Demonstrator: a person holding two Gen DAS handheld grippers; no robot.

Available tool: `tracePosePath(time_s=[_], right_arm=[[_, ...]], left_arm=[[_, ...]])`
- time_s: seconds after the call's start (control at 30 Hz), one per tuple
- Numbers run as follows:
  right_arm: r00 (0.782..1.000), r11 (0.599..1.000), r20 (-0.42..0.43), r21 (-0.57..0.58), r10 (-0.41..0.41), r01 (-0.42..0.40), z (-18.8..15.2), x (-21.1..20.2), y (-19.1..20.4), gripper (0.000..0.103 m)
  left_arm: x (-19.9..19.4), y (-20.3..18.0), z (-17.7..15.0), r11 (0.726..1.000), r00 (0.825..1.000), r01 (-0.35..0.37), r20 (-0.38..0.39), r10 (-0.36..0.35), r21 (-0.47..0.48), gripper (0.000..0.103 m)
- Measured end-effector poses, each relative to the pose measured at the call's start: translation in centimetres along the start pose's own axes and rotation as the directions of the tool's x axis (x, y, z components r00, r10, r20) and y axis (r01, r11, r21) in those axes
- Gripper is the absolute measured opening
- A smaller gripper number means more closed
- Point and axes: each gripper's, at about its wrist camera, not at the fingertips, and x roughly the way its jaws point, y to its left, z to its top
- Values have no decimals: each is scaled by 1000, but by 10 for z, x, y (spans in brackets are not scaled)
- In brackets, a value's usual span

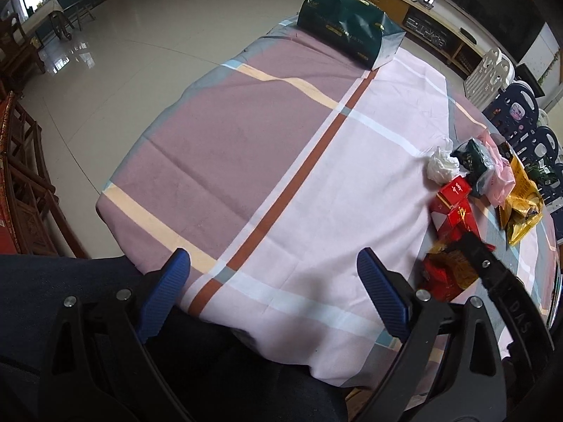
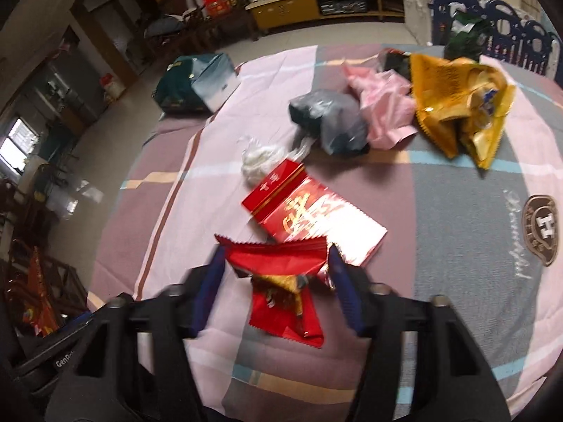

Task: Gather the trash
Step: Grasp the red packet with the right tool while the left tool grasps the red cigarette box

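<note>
The right gripper point(image 2: 276, 270) is seen with its jaws spread on either side of a red snack wrapper point(image 2: 285, 295), which lies between them on the cloth-covered desk point(image 2: 457, 246); whether the pads touch it cannot be told. Just beyond the jaws a red carton point(image 2: 309, 216) is seen. The left gripper point(image 1: 274, 281) is held open over bare cloth, nothing between its jaws.

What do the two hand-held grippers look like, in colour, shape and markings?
The left gripper has a black plastic frame with triangular cut-outs and silver round screws; its two fingers carry blue ribbed pads. The right gripper is built the same way, black with blue ribbed fingers, and shows white lettering "GenRo…", cut off, on its body. In the left wrist view its black arm reads "DAS".
</note>
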Motion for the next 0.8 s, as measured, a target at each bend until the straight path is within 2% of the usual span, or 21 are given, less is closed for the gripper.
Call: tracePosePath(time_s=[0.23,0.4,0.6,0.73,0.8], right_arm=[[993,989,69,111,94,-101,-13,-31,-28,50],[984,968,137,211,110,-138,-21,-79,-68,50],[972,957,233,274,26,-92,-58,-166,-115,50],[963,933,266,355,-45,-54,-94,-204,-152,50],[961,921,268,386,-67,-44,-112,-213,-166,50]], left_arm=[[1,-3,-2,1000,1000,9,-1,-9,11,95],[0,-14,-6,997,998,66,-17,-65,41,95],[-14,-42,-17,975,985,169,1,-171,145,95],[-17,-66,-17,955,966,259,-46,-255,147,95],[-17,-84,-14,957,970,244,-44,-240,155,95]])
